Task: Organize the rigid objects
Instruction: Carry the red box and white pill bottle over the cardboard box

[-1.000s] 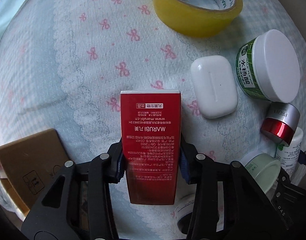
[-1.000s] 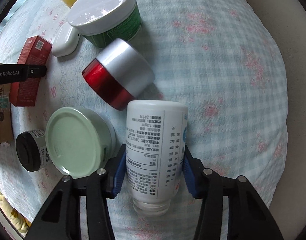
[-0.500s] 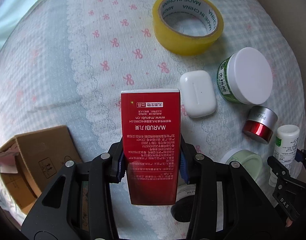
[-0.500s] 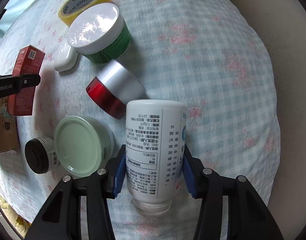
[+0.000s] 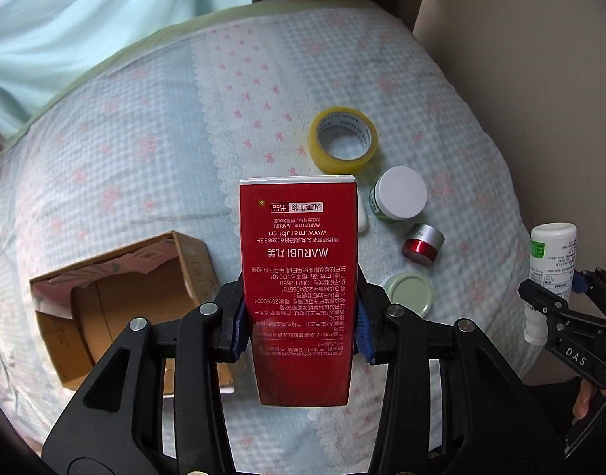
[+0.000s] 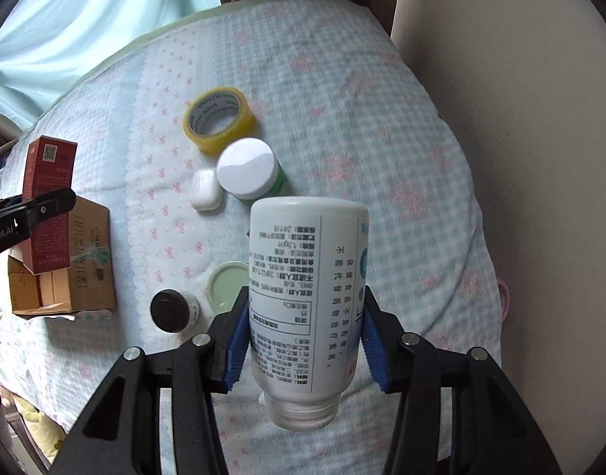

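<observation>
Left wrist view: left hand-held gripper [image 5: 299, 324] pinches the tall red printed carton [image 5: 299, 277], and vs. a sec ago the bed [image 5: 144, 138] sits much farther below, so the carton is now lifted clear, above and just right of the open brown cardboard box [image 5: 117, 301], likely its destination. Yellow tape roll [image 5: 343, 143], white-lidded green jar [image 5: 400, 194], red-and-silver jar [image 5: 424, 243] and pale green round lid [image 5: 408, 295] remain on the bedding. The carton hides most of the small white case; box interior only partly seen. Right wrist view: right hand-held gripper [image 6: 307, 344] clamps the white labelled plastic bottle [image 6: 307, 297], cap toward the camera, also raised off the bed since then. The bottle covers the red jar completely and part of the green lid; black-capped small jar [image 6: 172, 310] visible; slight motion blur; label text unreadable.
</observation>
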`<state>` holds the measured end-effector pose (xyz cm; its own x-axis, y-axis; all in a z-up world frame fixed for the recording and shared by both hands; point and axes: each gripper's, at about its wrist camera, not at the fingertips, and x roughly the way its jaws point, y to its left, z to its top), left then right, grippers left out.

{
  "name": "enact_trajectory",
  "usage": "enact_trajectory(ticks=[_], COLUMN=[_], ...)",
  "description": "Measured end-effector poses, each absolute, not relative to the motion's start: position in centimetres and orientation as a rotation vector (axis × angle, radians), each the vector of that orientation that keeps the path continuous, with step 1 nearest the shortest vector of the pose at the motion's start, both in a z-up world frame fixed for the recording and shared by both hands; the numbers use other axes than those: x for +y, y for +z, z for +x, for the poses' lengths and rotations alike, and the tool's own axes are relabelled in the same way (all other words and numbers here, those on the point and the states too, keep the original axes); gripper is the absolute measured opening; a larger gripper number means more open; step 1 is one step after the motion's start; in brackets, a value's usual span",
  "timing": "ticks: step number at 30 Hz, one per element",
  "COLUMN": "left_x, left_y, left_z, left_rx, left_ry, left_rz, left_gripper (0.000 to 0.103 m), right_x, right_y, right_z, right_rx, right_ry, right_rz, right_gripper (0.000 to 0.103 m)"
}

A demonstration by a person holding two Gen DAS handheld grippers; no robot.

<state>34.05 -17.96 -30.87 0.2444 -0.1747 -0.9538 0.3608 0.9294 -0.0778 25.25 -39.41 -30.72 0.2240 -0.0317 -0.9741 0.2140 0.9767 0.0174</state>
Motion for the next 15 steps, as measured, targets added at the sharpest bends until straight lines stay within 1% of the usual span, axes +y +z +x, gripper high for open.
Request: enact_trajectory(ticks=[4, 9, 15], left_x=[-14.0, -8.3, 0.0], left_y=[-26.7, -23.0, -20.9], left_z=[32.2, 30.9, 30.1], left_rx=[1.223, 1.17, 1.152], left_ry=[-0.365, -0.367, -0.38], left_rz=[0.131, 0.109, 0.103], left_gripper=[0.038, 0.038, 0.038], right_x=[-36.7, -30.4, -21.0], right_y=[-26.5, -21.2, -17.1], right_z=[24.8, 24.1, 23.7], right_rx=[1.273, 1.19, 1.125], right_ry=[-0.138, -0.091, -0.062], right_rz=[0.141, 0.151, 0.185], right_gripper=[0.046, 0.046, 0.046])
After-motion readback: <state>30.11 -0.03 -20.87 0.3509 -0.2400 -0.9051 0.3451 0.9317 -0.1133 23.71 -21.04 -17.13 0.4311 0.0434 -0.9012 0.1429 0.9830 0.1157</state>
